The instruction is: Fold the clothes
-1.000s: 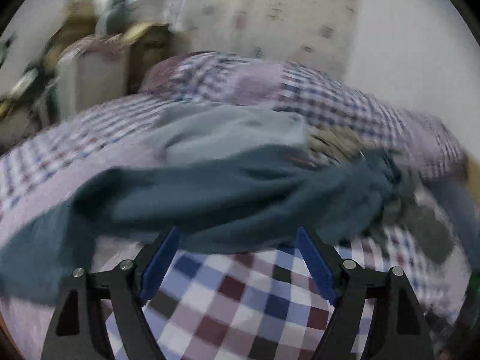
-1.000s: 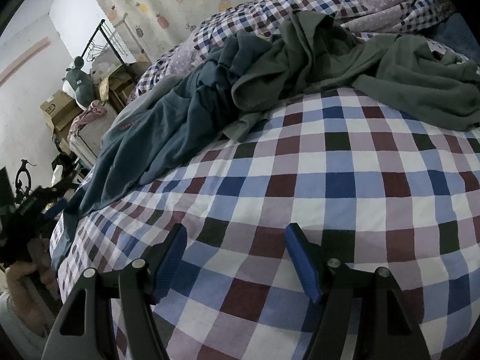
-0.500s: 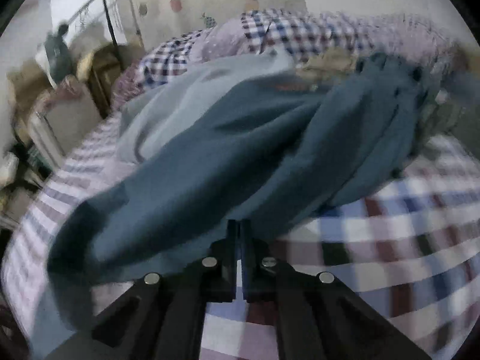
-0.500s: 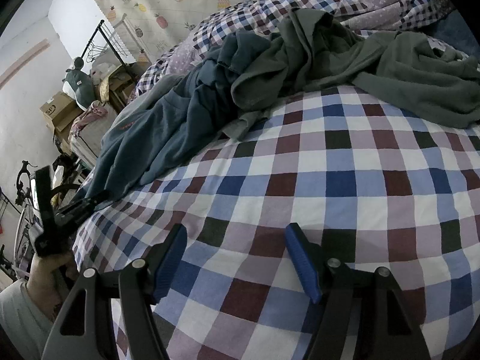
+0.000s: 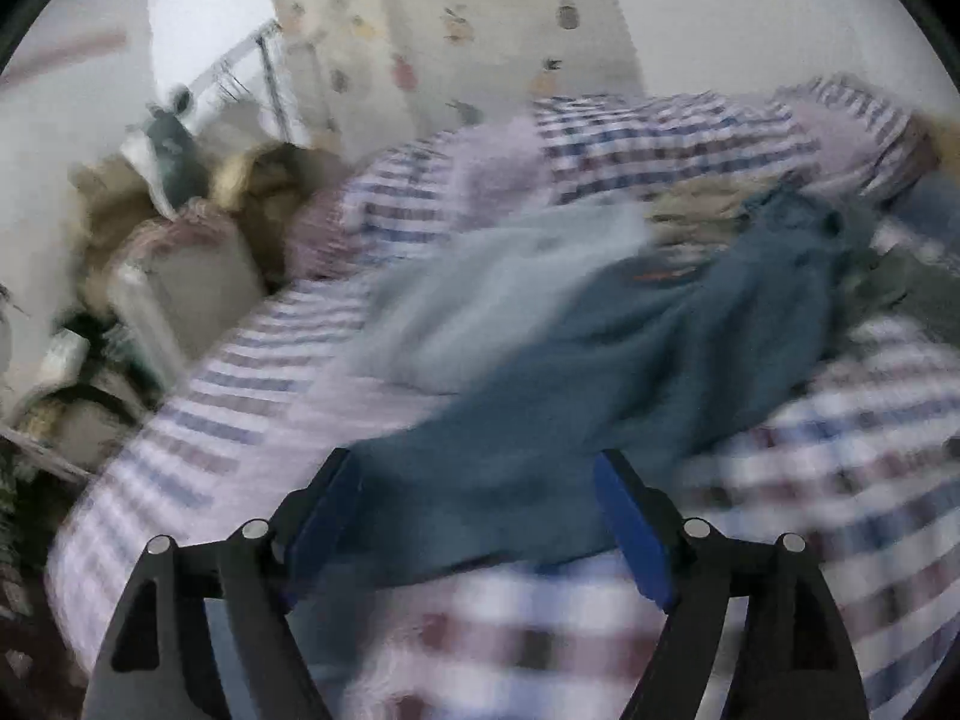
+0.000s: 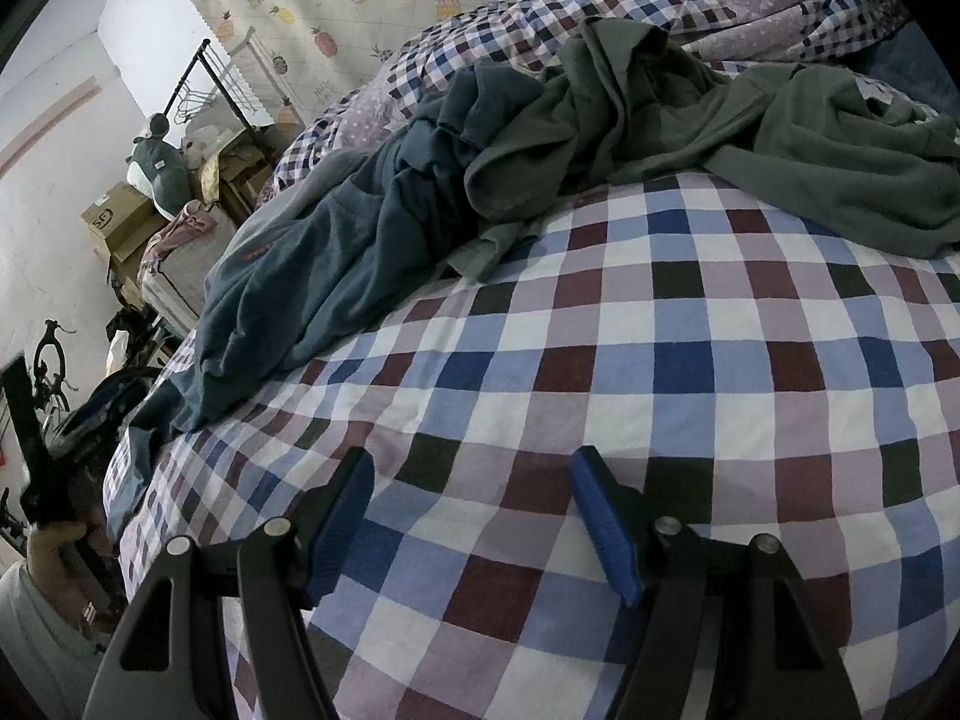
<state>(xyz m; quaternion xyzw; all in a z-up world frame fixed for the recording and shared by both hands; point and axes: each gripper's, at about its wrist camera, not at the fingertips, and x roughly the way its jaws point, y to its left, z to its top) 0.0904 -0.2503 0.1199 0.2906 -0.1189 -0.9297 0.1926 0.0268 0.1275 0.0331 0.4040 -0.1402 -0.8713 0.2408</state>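
Blue cloth is what the next move turns on: the blue garment [image 6: 336,264] lies in a long crumpled band across the bed [image 6: 690,372], running from the heap near the pillow end down to the bed's left edge, where its tail hangs over. At its upper end it tangles with a green garment [image 6: 780,138] that spreads toward the right edge.

Seen from the left wrist, the left gripper [image 5: 480,510] sits right at that lower end. Its jaws stand apart with nothing pinched, and the blue garment [image 5: 600,372] reaches between them, its long axis leading straight away from the jaws toward the far heap. That view is smeared, so whether the pads touch the cloth cannot be told.

The right gripper [image 6: 474,510] hovers over bare checked cover near the bed's front edge, jaws likewise spread and empty, with both garments well ahead of it.

The left hand is plainly the nearer one to the blue tail. Folding looks barely begun, since both garments are crumpled; the likely call is a pinch on that near hem.
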